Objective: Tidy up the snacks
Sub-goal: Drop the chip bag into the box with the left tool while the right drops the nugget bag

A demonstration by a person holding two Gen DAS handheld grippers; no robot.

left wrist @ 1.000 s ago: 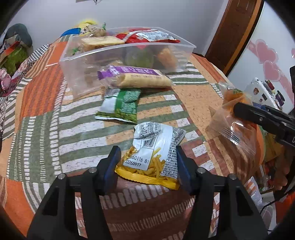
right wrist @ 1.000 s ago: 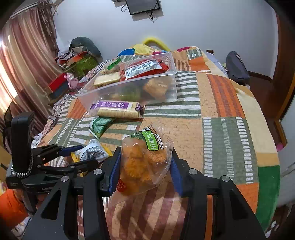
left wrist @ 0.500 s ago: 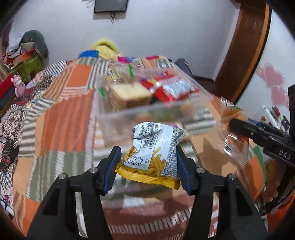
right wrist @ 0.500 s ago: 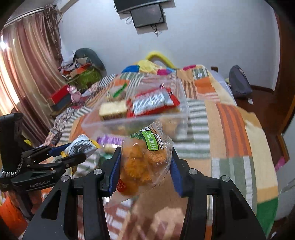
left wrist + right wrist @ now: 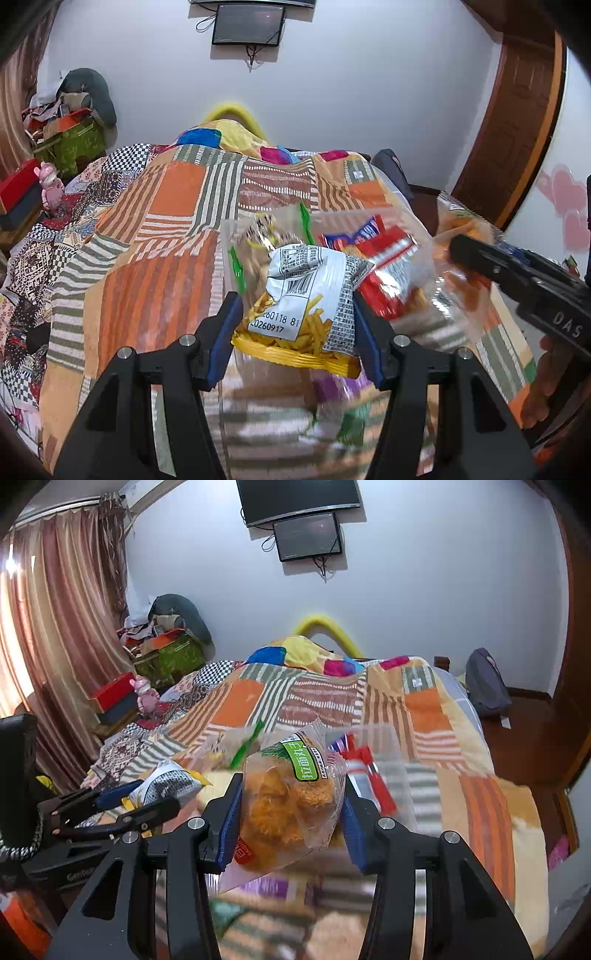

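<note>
Lifted since a second ago, the crinkly silver-and-yellow fries packet (image 5: 301,314) is clamped in the left gripper (image 5: 297,325) and the soft clear bag of orange noodle balls (image 5: 290,805) in the right gripper (image 5: 291,812), near the clear plastic bin (image 5: 413,229); both are judged light, crushable, best pinched mid-body.

Both wrist cams face fwd, share quilt (image 5: 155,229), bin (image 5: 384,760)

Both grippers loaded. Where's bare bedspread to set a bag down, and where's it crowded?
Free: the bedspread left of the clear bin, and the stretch right of it toward the bed's edge. Crowded: the bin itself, and the blurred packets just below the left gripper and right gripper.
</note>
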